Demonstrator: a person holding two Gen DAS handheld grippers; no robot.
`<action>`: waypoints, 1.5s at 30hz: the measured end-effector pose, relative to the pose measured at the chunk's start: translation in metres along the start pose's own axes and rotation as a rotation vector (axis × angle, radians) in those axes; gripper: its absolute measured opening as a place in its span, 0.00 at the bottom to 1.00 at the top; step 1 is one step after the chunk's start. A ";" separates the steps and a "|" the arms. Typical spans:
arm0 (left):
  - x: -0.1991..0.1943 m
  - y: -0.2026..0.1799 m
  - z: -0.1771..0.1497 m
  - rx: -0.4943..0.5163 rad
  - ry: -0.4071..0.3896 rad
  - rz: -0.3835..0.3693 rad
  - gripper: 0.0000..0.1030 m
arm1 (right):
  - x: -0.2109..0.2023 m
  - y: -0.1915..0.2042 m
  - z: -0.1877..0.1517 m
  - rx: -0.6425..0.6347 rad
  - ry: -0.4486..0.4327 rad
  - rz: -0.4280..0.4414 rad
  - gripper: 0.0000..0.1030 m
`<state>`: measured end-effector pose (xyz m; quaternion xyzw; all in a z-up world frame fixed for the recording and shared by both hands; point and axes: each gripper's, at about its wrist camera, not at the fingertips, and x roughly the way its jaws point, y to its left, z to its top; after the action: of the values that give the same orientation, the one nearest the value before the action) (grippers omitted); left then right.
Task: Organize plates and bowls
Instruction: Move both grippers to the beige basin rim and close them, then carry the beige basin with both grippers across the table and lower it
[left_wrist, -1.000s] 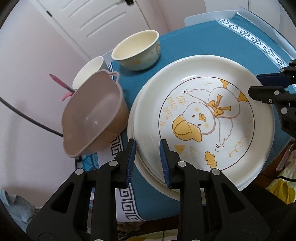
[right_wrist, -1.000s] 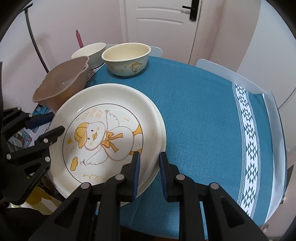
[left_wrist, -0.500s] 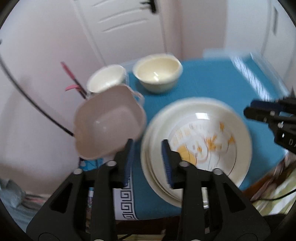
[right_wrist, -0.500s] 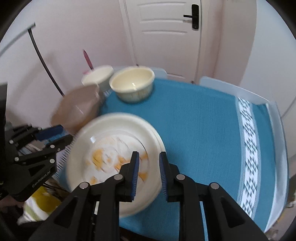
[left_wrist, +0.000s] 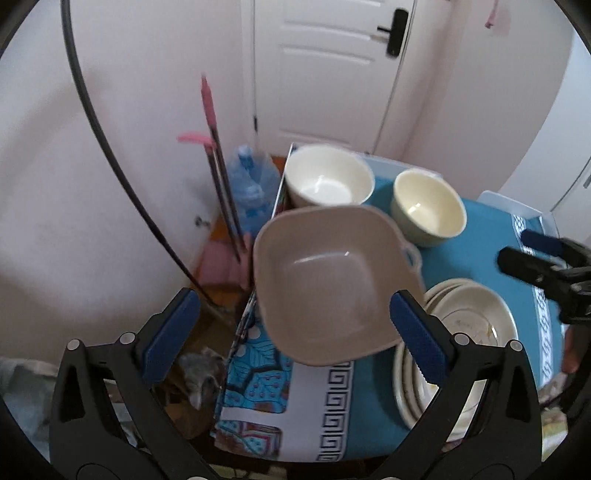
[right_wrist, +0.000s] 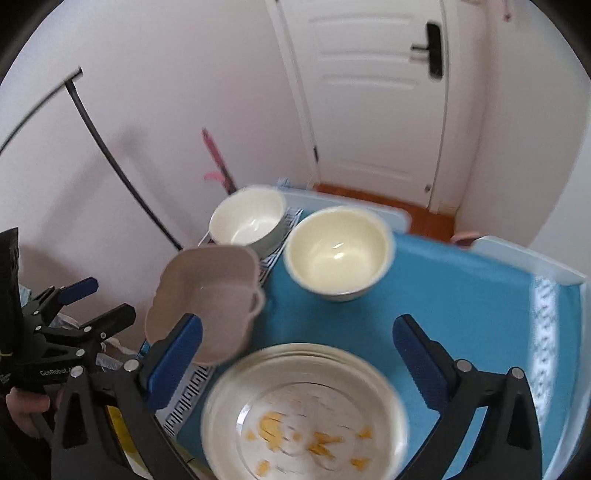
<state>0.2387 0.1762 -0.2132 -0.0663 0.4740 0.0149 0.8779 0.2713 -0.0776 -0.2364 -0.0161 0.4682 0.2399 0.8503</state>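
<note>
My fingers (left_wrist: 417, 339) wear blue pads on black arms. The square bowl (left_wrist: 332, 284) is beige, two round bowls (left_wrist: 428, 208) cream. The plate (right_wrist: 306, 413) is cream with yellow marks, and the cloth (right_wrist: 461, 295) on the surface is teal, white-patterned at its border.

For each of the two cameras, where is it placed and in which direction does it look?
Left wrist: on the left gripper, above the table's left edge, facing the tan square bowl and door; own open fingers show, plus the right gripper.
Right wrist: on the right gripper, above the plate stack, facing the door; own open fingers and the left gripper show.
Shared: tan bowl, white bowl, cream bowl, plates.
</note>
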 end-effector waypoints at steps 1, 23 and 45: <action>0.006 0.007 0.000 -0.008 0.016 -0.027 0.96 | 0.012 0.006 -0.001 0.007 0.020 0.013 1.00; 0.093 0.024 -0.002 0.036 0.156 -0.150 0.13 | 0.115 0.043 -0.008 0.031 0.184 0.007 0.22; -0.003 -0.086 0.014 0.166 0.020 -0.095 0.13 | -0.025 0.001 -0.034 0.067 0.001 -0.012 0.20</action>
<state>0.2562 0.0932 -0.1946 -0.0159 0.4787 -0.0666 0.8753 0.2329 -0.0947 -0.2351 0.0092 0.4762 0.2189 0.8516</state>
